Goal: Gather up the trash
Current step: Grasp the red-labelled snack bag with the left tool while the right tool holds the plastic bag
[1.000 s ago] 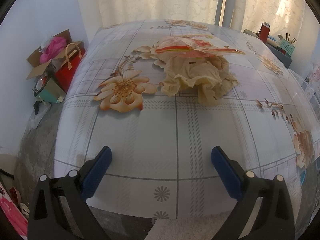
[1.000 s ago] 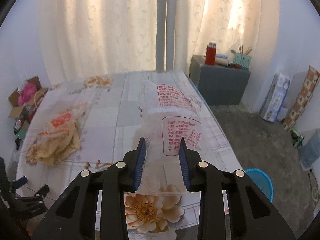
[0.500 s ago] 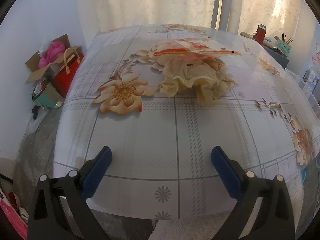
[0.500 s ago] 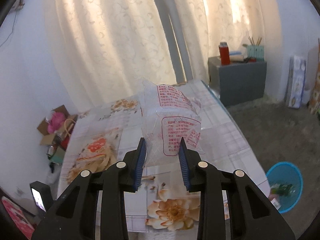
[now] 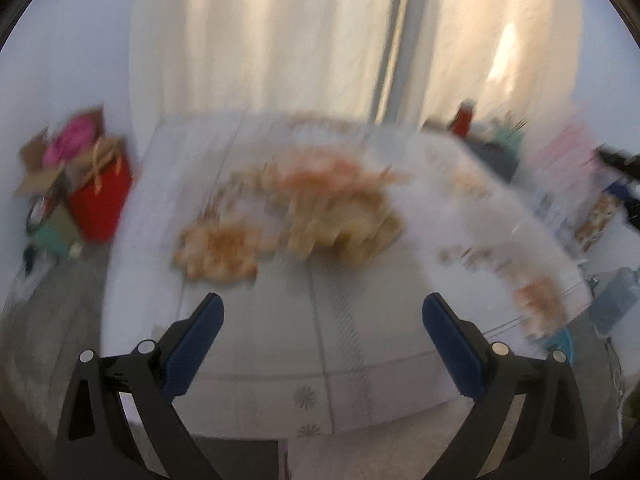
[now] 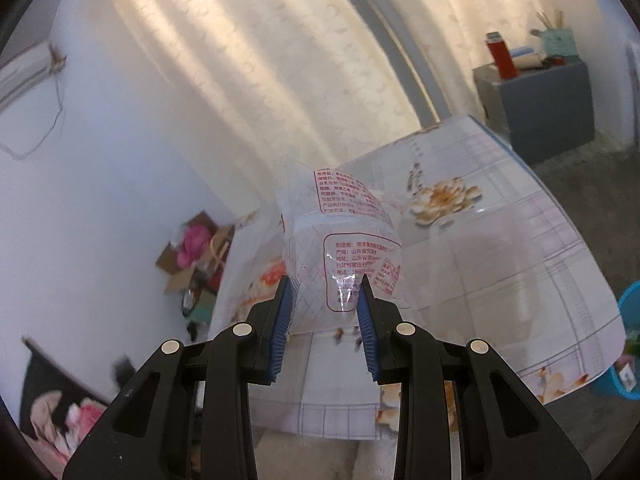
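Through the left wrist camera, everything is smeared, so I am hedging here: the tan heap mid-table looks like the crumpled bag pile (image 5: 340, 224) with an orange-printed wrapper on top, but I cannot make out its edges. To take it well, I am judging that I should be steadying the hand first, then coming in low along the floral tablecloth (image 5: 360, 360) so one pad slides under the crumple rather than pushing it away. My left gripper (image 5: 322, 340) is standing spread wide, with nothing between its blue pads (image 5: 192, 344) and only bare cloth ahead of it.

Through the right wrist camera, I am carrying a clear plastic bag with red print (image 6: 340, 248), and the step in hand appears to be getting it to the blue waste bin (image 6: 628, 344) showing at the right edge, beside the table. I am judging that the grip should be staying firm, since thin film slips, and that I should be letting go only once the bag is directly over the bin's mouth. My right gripper (image 6: 325, 324) is pinching the bag's lower end, both pads pressing into the film, and the bag is sticking up above the table's edge.
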Motion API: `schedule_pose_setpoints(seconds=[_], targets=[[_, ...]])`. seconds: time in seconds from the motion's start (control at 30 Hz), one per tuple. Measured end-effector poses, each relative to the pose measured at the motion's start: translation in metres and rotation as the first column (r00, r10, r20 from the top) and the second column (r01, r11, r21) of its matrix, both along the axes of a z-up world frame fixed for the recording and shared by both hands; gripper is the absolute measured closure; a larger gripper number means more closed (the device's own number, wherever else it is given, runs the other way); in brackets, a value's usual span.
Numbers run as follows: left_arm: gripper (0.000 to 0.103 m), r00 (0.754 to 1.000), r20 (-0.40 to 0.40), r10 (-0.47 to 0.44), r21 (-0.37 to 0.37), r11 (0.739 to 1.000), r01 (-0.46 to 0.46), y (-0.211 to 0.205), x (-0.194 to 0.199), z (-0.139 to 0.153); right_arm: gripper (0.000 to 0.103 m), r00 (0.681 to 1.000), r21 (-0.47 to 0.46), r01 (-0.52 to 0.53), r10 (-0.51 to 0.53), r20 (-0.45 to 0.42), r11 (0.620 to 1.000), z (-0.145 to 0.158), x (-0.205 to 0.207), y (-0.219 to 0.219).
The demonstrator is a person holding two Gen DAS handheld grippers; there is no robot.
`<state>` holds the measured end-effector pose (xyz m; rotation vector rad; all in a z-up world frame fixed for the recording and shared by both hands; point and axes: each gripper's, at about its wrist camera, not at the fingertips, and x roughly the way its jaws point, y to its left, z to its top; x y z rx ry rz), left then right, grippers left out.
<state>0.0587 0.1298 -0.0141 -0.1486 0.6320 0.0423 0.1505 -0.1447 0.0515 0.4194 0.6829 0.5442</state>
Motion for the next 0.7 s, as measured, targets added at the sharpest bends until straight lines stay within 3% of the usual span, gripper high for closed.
schedule_pose_setpoints(seconds=[0.13, 0.23, 0.3, 0.4, 0.5, 0.63, 0.7], targets=[[0.006, 0.994, 0.101, -0.042, -0.01, 0.999, 0.043, 0.006, 0.002, 0.027, 0.074, 0.999, -0.047, -0.036, 0.036, -0.008, 0.998, -0.013, -0.003, 0.017], [0.006, 0.992, 0.111, -0.06, 0.0, 0.998, 0.06, 0.013, 0.02, 0.039, 0.074, 0.998, -0.057, -0.052, 0.051, -0.03, 0.997, -0.021, -0.006, 0.021], [0.009, 0.993, 0.1, -0.064, -0.041, 0.997, 0.068, 0.023, 0.037, 0.042, 0.074, 0.998, -0.065, -0.058, 0.056, -0.039, 0.996, -0.025, -0.008, 0.023], [0.02, 0.997, 0.057, -0.056, -0.165, 0.984, 0.065, 0.042, 0.059, 0.044, 0.074, 0.997, -0.082, -0.067, 0.064, -0.045, 0.994, -0.03, -0.01, 0.027], [0.03, 0.999, 0.003, -0.045, -0.292, 0.955, 0.043, 0.063, 0.087, 0.041, 0.074, 0.996, -0.095, -0.081, 0.077, -0.048, 0.992, -0.034, -0.01, 0.031], [0.031, 0.995, -0.089, -0.055, -0.34, 0.94, 0.021, 0.078, 0.123, 0.032, 0.073, 0.994, -0.126, -0.102, 0.097, -0.049, 0.987, -0.041, -0.008, 0.037], [0.031, 0.986, -0.154, -0.066, -0.394, 0.919, 0.0, 0.088, 0.143, 0.023, 0.074, 0.993, -0.124, -0.109, 0.104, -0.053, 0.986, -0.043, -0.007, 0.038]])
